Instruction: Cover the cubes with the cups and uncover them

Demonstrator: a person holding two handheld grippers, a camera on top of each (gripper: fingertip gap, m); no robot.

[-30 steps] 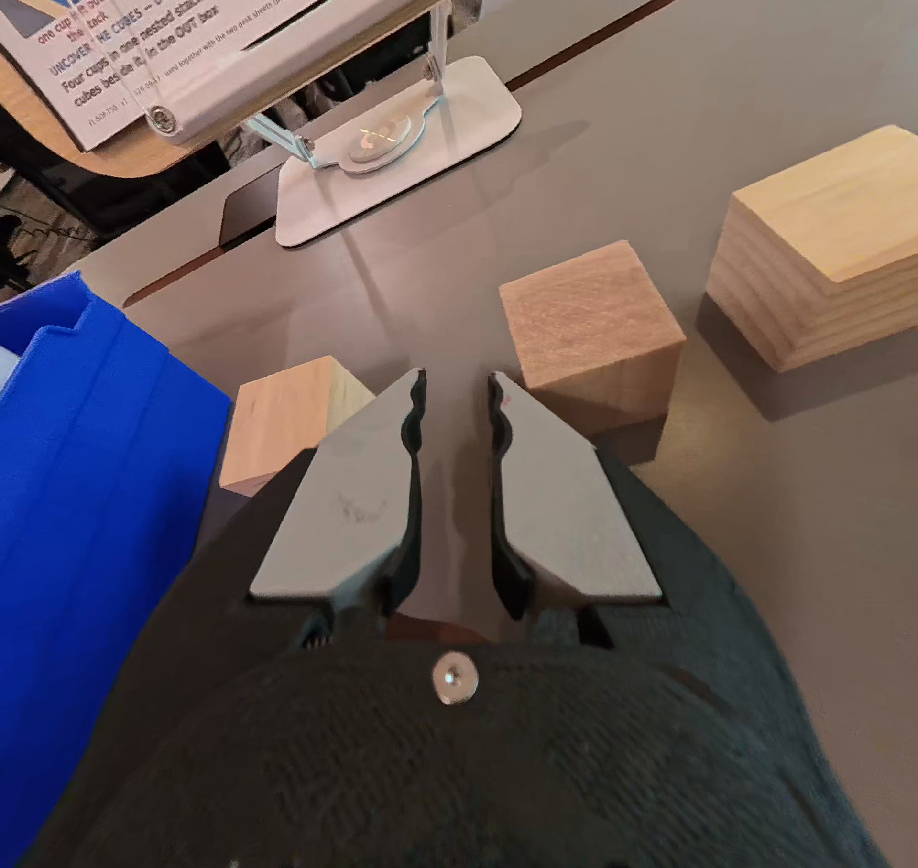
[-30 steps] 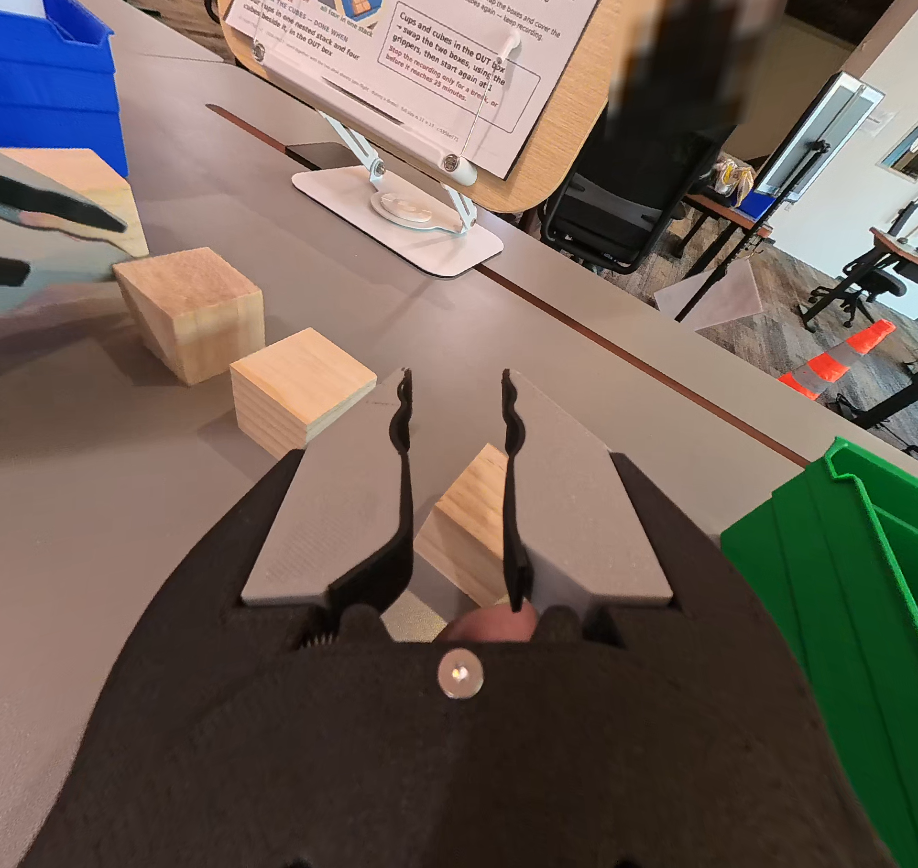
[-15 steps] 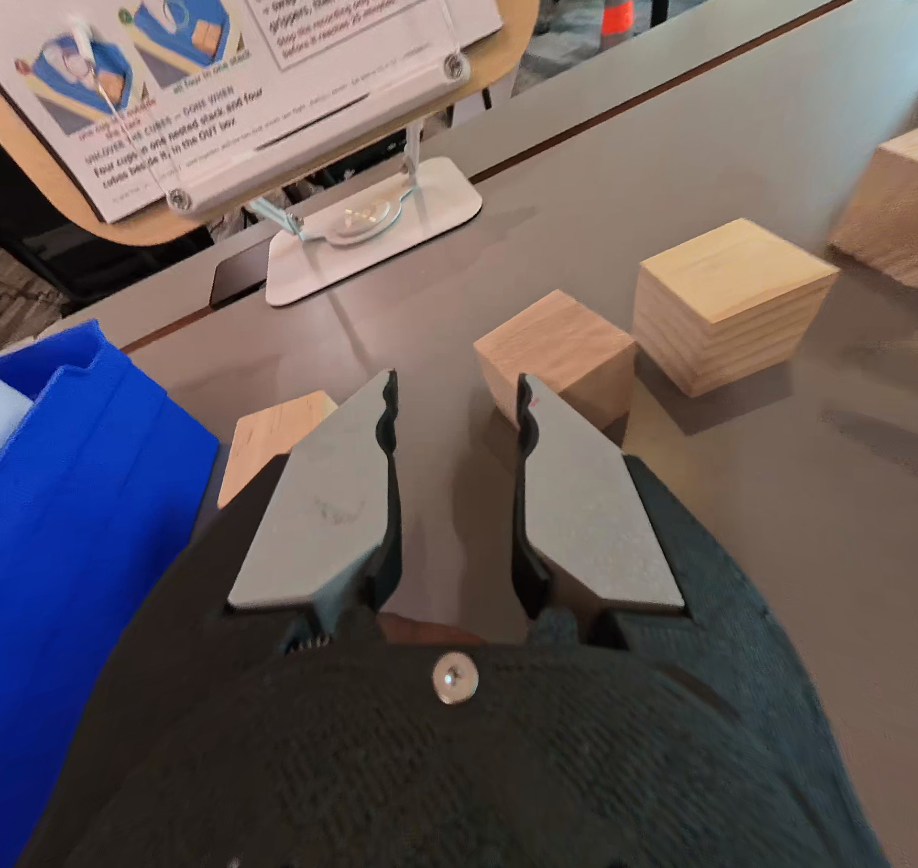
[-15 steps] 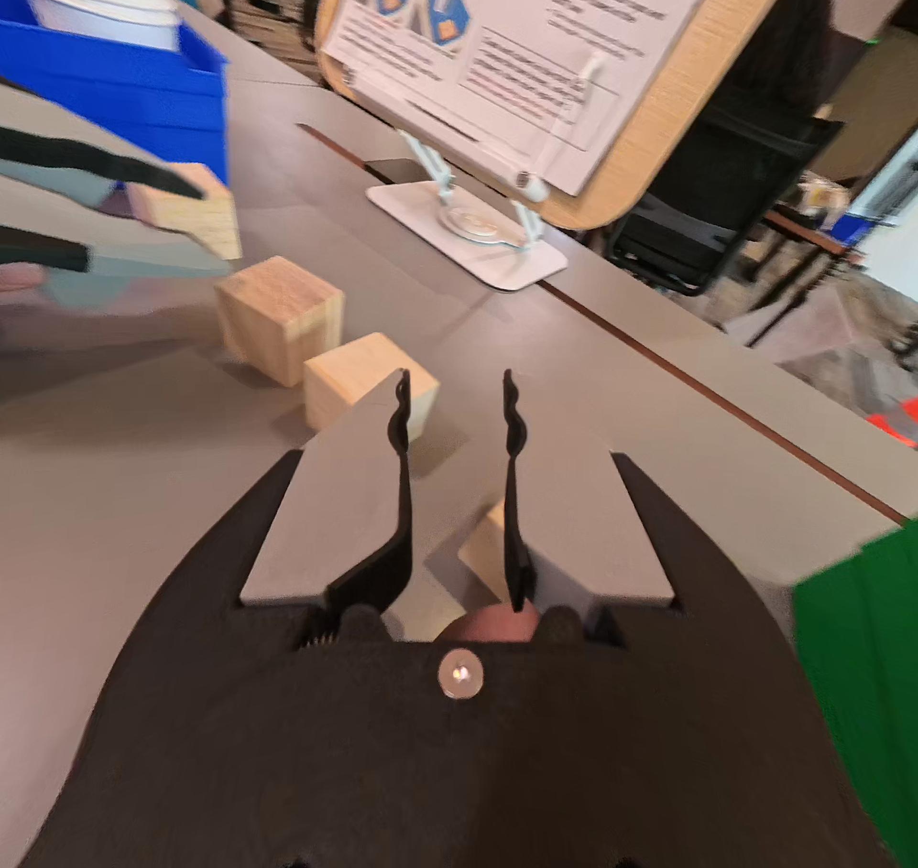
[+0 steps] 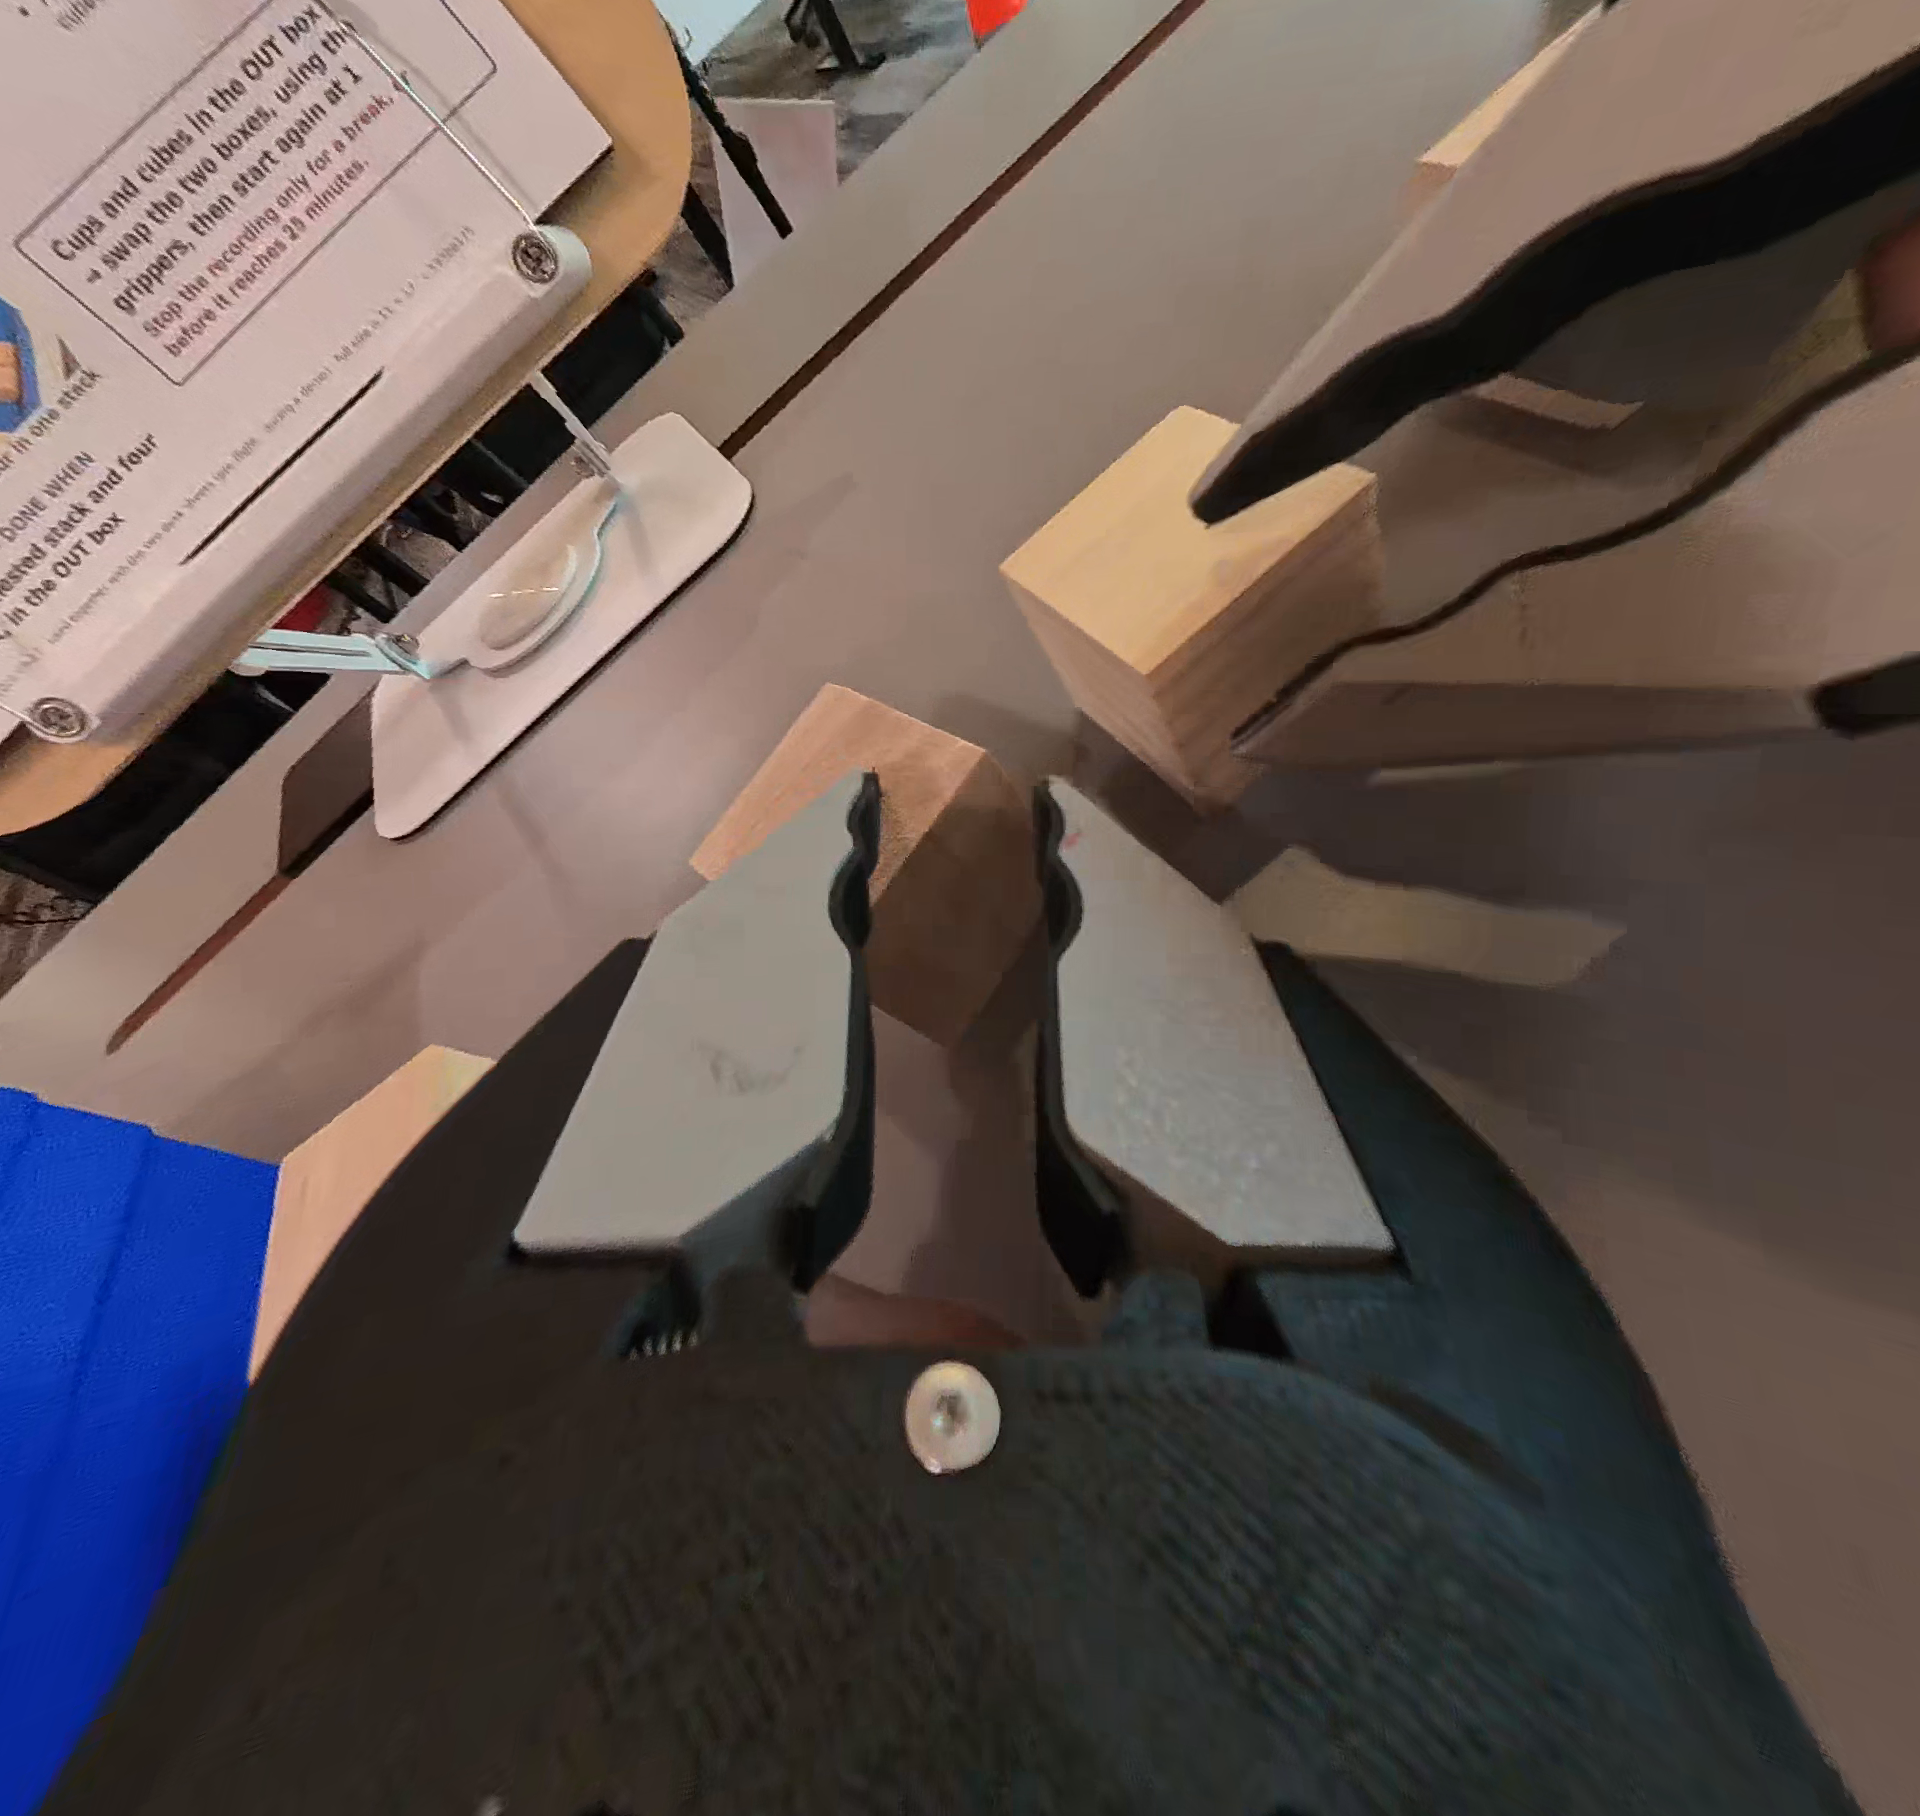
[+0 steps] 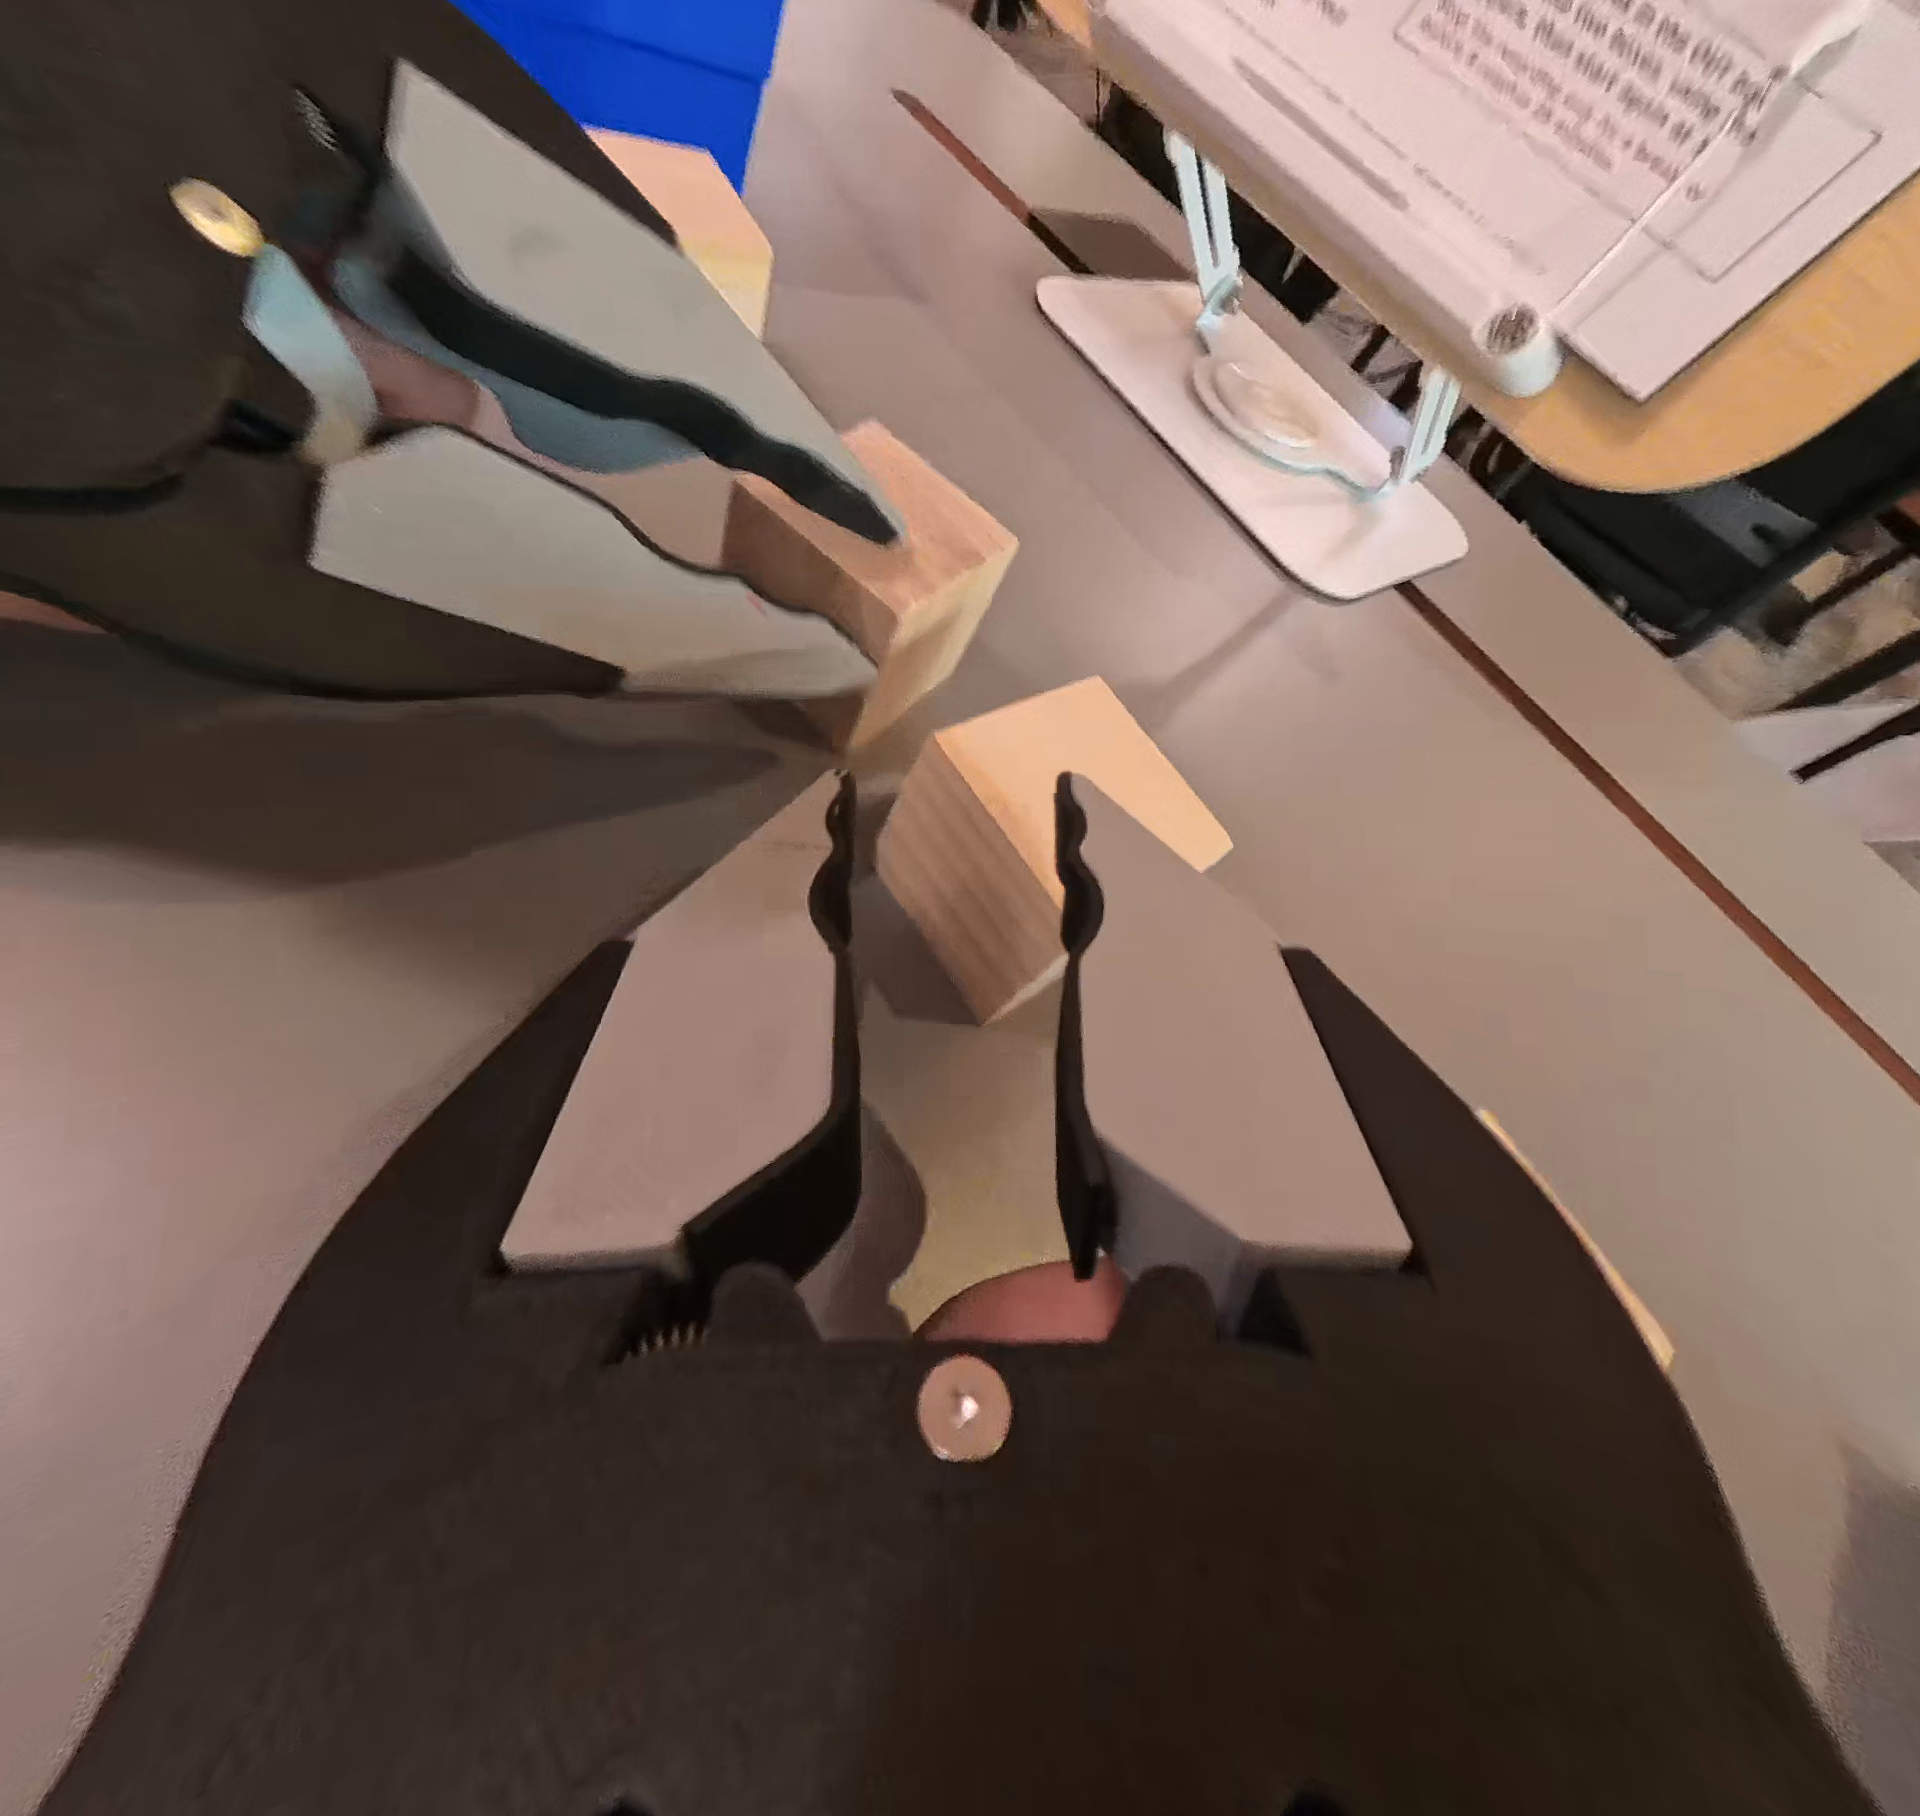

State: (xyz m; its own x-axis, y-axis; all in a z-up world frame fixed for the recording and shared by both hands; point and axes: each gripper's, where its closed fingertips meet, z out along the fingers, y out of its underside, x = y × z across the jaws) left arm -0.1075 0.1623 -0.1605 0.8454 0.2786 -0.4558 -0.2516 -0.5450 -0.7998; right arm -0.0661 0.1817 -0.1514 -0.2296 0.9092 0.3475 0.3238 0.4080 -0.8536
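Observation:
Two wooden cubes stand close together on the grey table [image 5: 1351,1247]. My left gripper [image 5: 956,790] hangs just over the darker cube [image 5: 951,935], whose near corner shows between its parted fingers. The cube spreads past the left finger, and I see no pad pressing on it. The right wrist view shows the same gripper [image 6: 868,613] and cube [image 6: 914,592]. My right gripper [image 6: 948,790] is open over the paler cube [image 6: 966,893], with a gap at its left finger. The left wrist view shows them too: gripper [image 5: 1226,623], cube [image 5: 1143,571]. No cup is in view.
A third cube [image 5: 353,1143] sits by the blue bin [image 5: 104,1403] at the left. A fourth cube [image 5: 1475,135] lies behind my right gripper. A board with a printed sheet stands on a white base [image 5: 561,603] at the table's back edge.
Both grippers have swung in over the two middle cubes and now nearly meet. My left jaws widened, then narrowed again. My right jaws kept their width.

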